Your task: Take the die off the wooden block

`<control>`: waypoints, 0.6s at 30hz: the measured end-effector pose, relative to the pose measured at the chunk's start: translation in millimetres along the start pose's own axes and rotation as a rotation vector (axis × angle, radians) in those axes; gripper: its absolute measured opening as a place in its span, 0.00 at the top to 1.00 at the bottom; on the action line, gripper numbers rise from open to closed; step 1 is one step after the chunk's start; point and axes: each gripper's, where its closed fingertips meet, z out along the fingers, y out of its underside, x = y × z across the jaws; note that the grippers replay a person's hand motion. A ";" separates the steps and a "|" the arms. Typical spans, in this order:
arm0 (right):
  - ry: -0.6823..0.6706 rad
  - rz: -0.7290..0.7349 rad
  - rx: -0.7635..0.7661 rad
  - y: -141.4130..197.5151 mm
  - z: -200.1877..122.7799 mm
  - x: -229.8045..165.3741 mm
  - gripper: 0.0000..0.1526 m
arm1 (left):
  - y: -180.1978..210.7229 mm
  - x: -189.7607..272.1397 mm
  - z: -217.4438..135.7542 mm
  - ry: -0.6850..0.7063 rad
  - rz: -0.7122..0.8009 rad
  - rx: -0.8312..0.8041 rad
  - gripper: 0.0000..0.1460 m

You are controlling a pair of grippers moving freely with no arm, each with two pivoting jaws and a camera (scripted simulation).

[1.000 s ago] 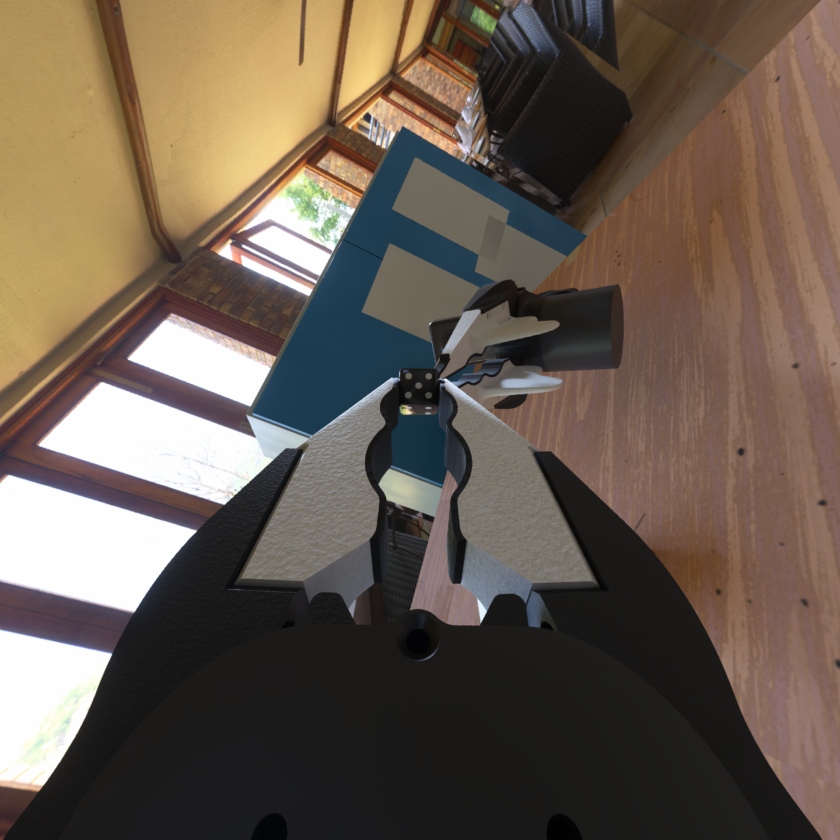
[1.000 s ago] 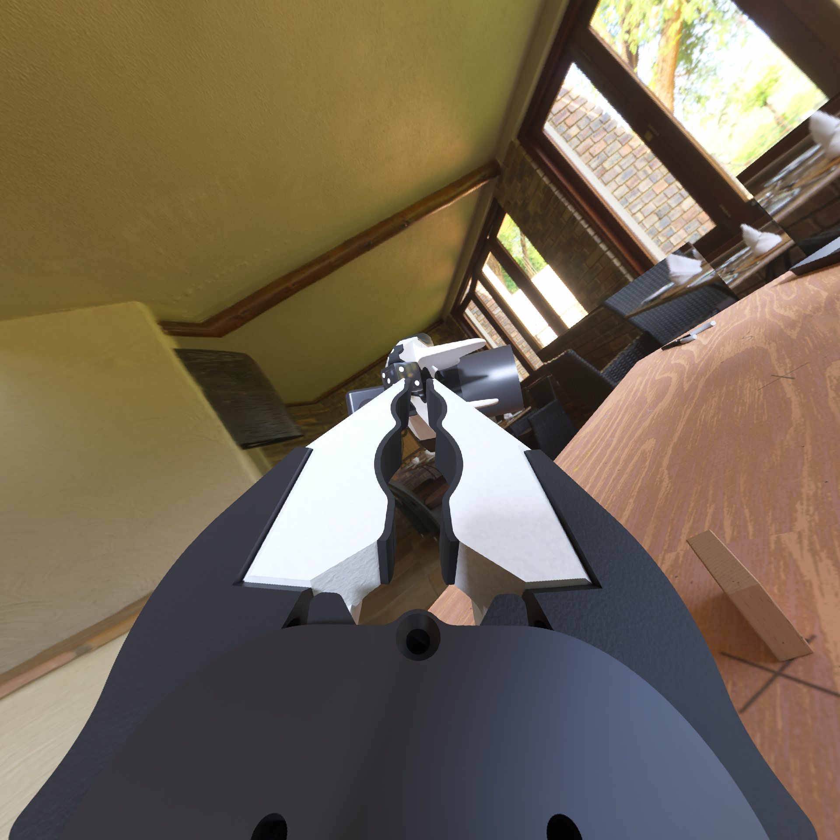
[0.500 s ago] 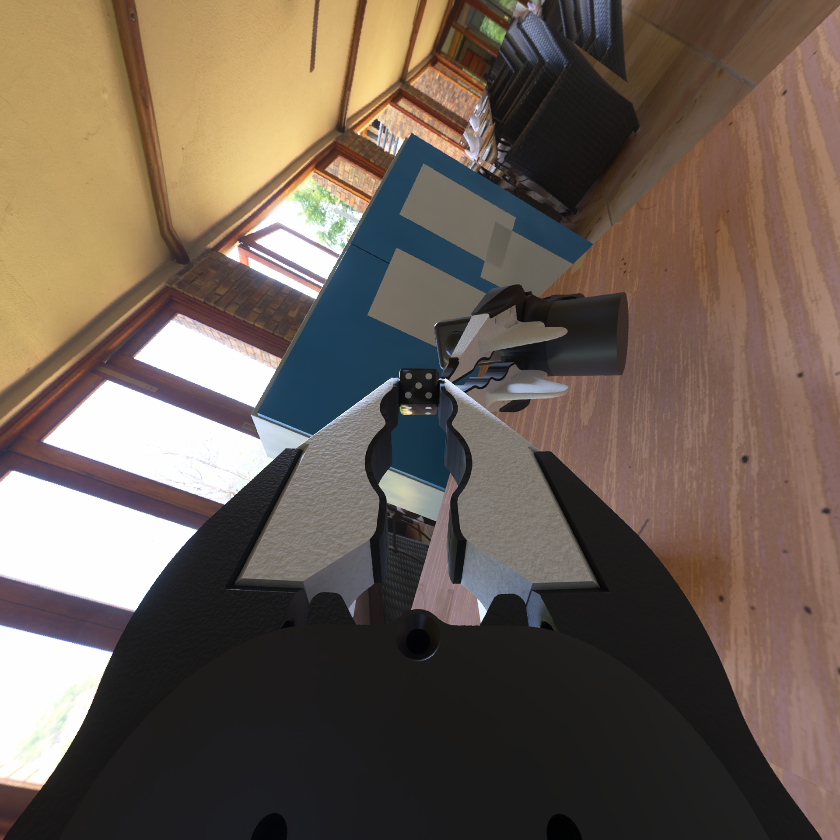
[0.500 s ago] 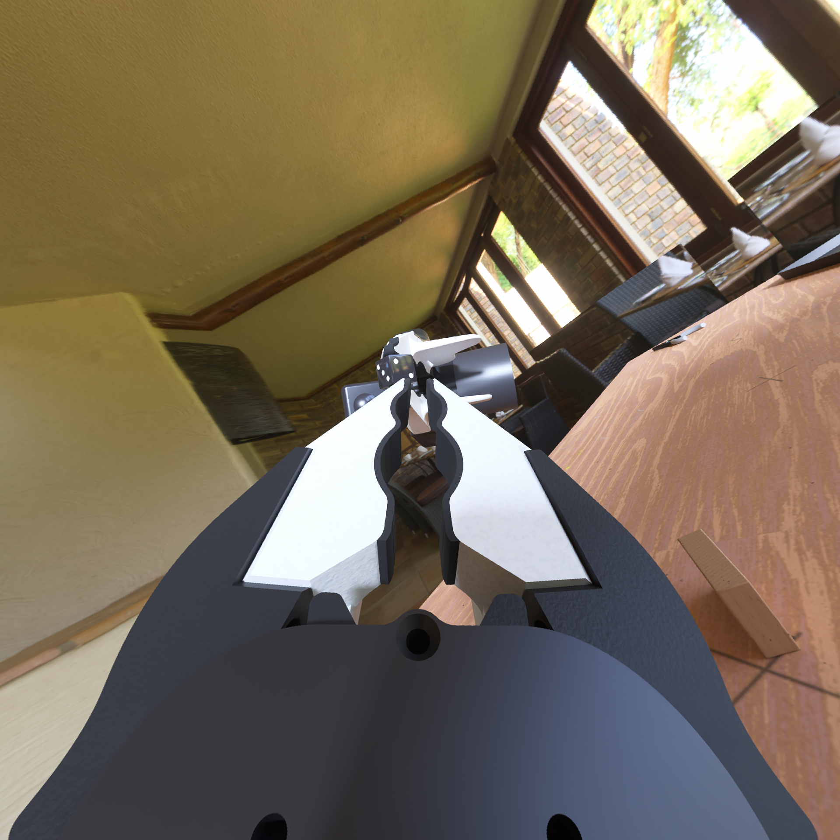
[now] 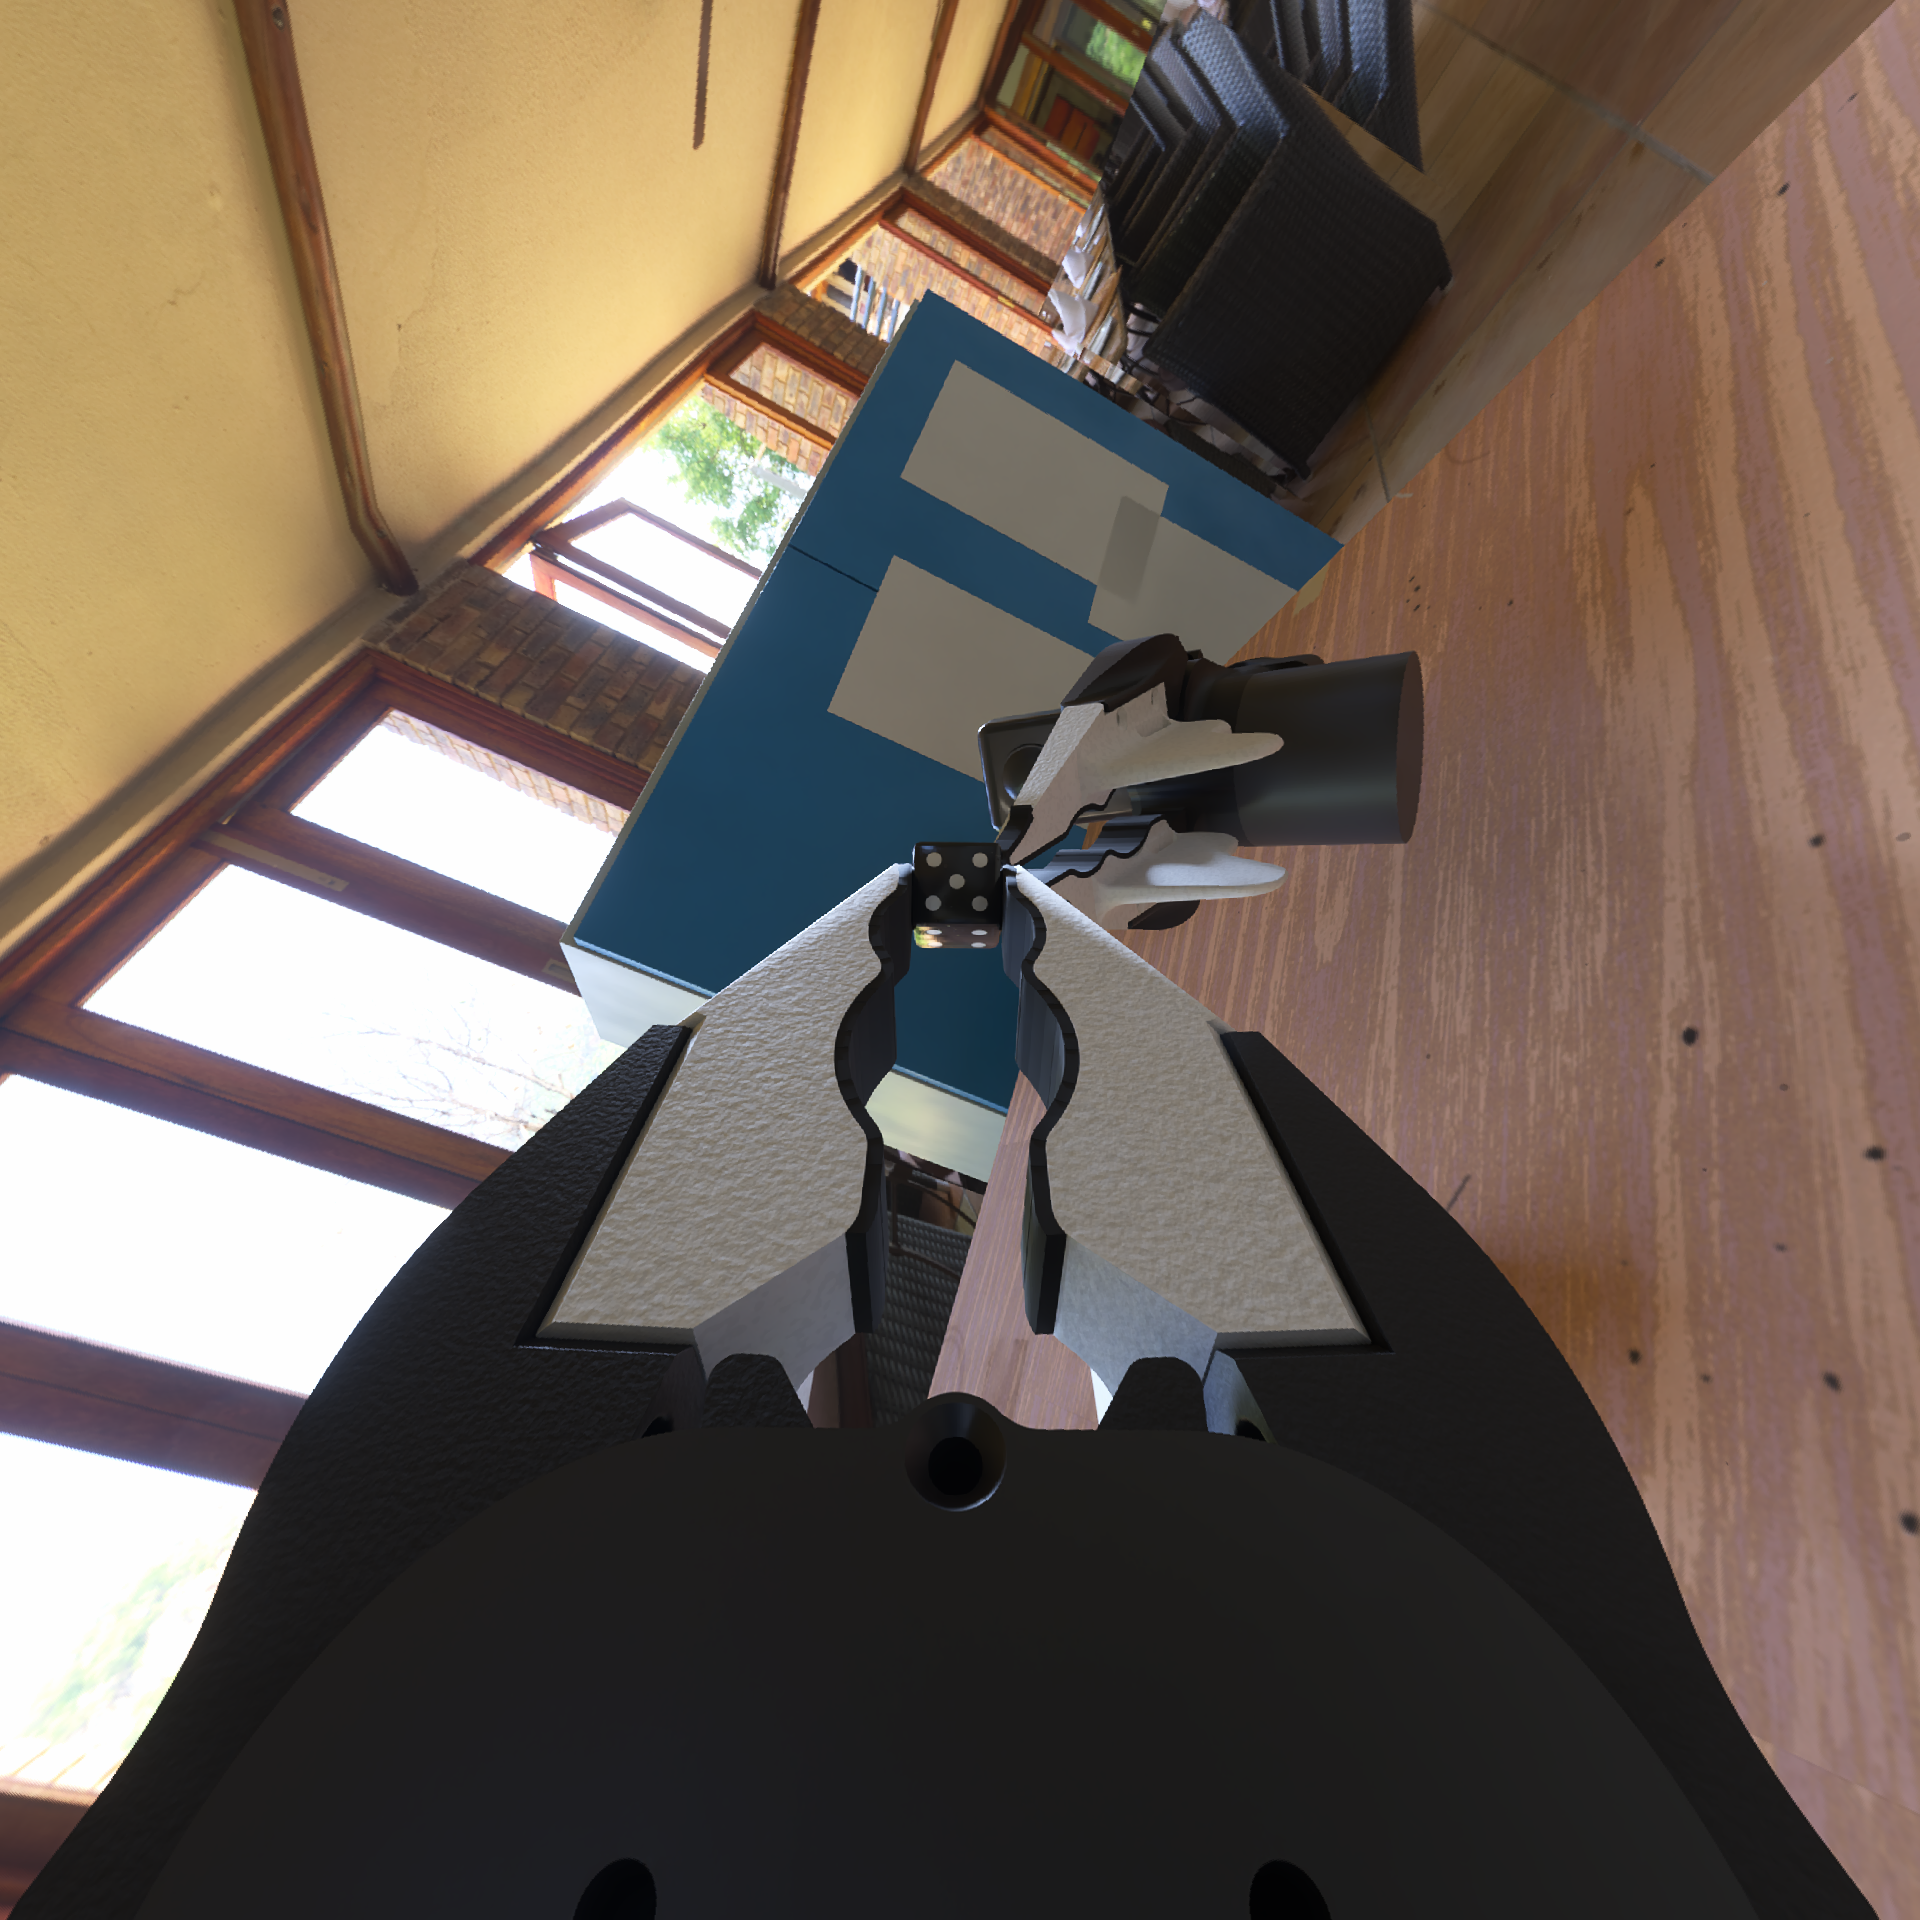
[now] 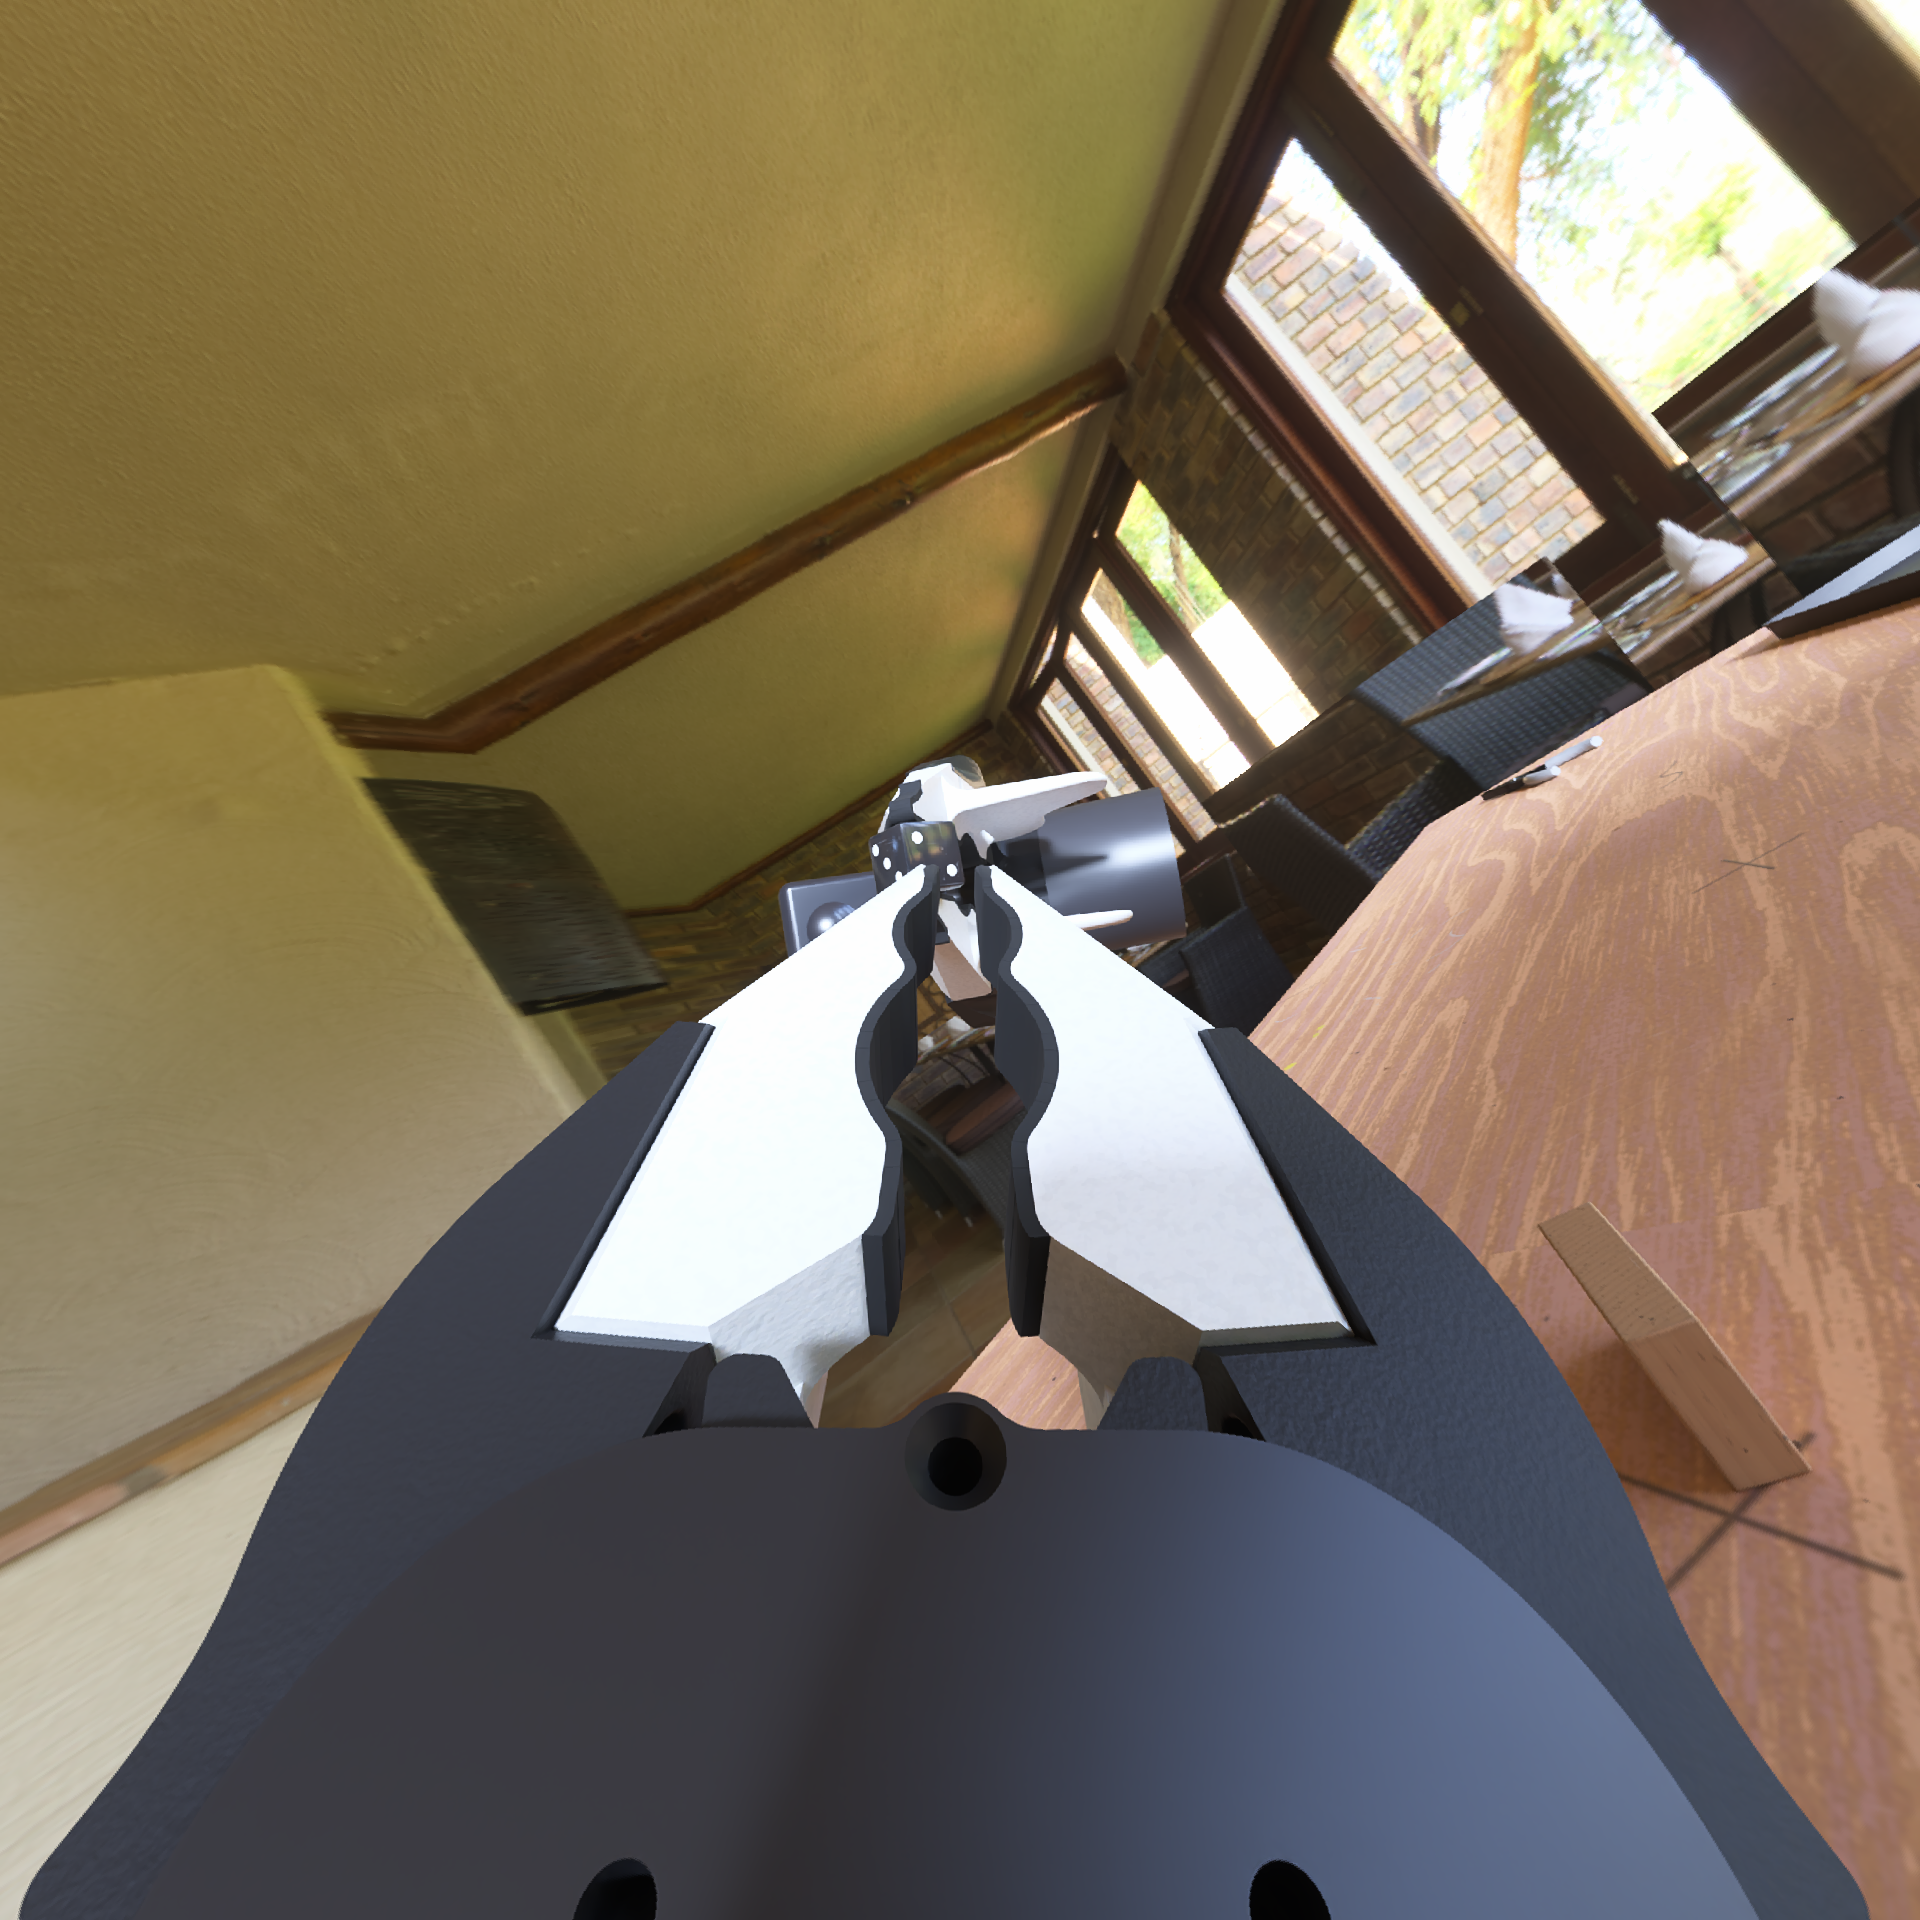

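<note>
Inspector: Status, left side first?

Assessor: Left claw (image 5: 957, 902) is closed on the die (image 5: 956, 896), a small glossy black cube with white pips, pinched at the very tips of its white, grainy fingers (image 5: 769, 1081). It is held in the air, clear of the desk (image 5: 1621, 935).

Inspector: And the other side?

Assessor: Right claw (image 6: 948, 883) is nearly closed and holds nothing I can make out; its tips sit just beside the die. Whether they touch it, I cannot tell.

Inspector: Progress?

Assessor: Wooden block (image 6: 1673, 1351), a pale thin slab with square edges, lies bare on the reddish, grain-patterned desk, well apart from the die. I judge the removal itself done; what is left is at most setting the die down somewhere off the block.

Inspector: Anything else?

Assessor: Blue box (image 5: 831, 748) with pale grey panels beyond the claws.
</note>
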 end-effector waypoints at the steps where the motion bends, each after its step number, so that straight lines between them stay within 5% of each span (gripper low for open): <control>1: 0.005 -0.003 -0.001 0.2 0.0 0.6 0.96 | 0.1 0.2 0.0 0.000 0.001 -0.001 0.89; 18: 0.138 -0.052 -0.024 -0.8 -8.1 14.5 0.96 | 12.1 5.5 3.1 0.027 -0.053 -0.029 0.89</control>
